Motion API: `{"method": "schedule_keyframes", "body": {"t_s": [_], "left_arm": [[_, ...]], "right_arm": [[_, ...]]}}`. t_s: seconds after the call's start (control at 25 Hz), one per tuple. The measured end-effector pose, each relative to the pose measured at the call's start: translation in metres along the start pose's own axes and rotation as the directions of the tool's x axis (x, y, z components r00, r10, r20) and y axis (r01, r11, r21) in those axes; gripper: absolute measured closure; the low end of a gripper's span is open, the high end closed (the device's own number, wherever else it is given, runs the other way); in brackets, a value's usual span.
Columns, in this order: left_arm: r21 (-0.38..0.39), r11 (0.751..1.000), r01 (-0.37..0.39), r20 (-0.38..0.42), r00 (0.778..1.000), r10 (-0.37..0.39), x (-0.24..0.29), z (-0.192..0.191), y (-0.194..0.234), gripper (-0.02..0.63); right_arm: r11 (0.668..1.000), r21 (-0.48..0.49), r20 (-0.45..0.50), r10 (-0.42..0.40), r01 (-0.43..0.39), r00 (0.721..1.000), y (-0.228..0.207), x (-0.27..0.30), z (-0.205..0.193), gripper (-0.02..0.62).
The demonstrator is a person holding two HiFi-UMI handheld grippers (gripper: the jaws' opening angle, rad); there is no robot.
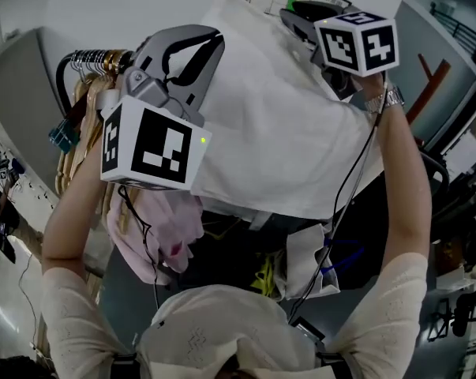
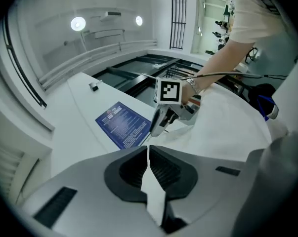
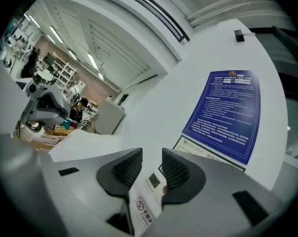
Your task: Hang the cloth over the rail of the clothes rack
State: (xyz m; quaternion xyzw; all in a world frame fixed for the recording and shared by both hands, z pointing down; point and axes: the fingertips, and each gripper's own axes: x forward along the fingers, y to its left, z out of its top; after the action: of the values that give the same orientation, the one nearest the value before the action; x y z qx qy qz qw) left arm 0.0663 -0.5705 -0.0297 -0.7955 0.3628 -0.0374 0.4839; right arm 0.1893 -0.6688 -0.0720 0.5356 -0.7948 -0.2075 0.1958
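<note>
The cloth (image 1: 277, 117) is pinched between the left gripper's (image 2: 149, 148) closed jaws and spreads ahead and to their right. A label (image 3: 145, 209) lies between the right gripper's (image 3: 152, 158) parted jaws. A poster (image 3: 225, 115) is ahead to their right. The clothes rack (image 3: 82, 125) stands off to their left, beyond the cloth.

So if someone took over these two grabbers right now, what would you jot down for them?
Left gripper: shut on the white cloth, holding one edge up.
Right gripper: jaws apart, gripping nothing, up by the cloth's far corner.
Clothes rack: at the left, hung with garments; its rail is hidden.
Done: cloth lifted and spread.
To do: whether it lies over the rail can't be told; check, drape it, then open the left gripper.
</note>
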Motion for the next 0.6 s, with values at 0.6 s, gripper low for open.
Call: {"method": "schedule_keyframes", "body": {"t_s": [0.6], "left_arm": [[-0.421,0.903,-0.083,-0.07,0.996,0.059,-0.036,-0.03,-0.011,0.588]], "right_arm": [[0.989,0.151,0.249,-0.044,0.006,0.968,0.047,-0.123,0.051,0.483]]}}
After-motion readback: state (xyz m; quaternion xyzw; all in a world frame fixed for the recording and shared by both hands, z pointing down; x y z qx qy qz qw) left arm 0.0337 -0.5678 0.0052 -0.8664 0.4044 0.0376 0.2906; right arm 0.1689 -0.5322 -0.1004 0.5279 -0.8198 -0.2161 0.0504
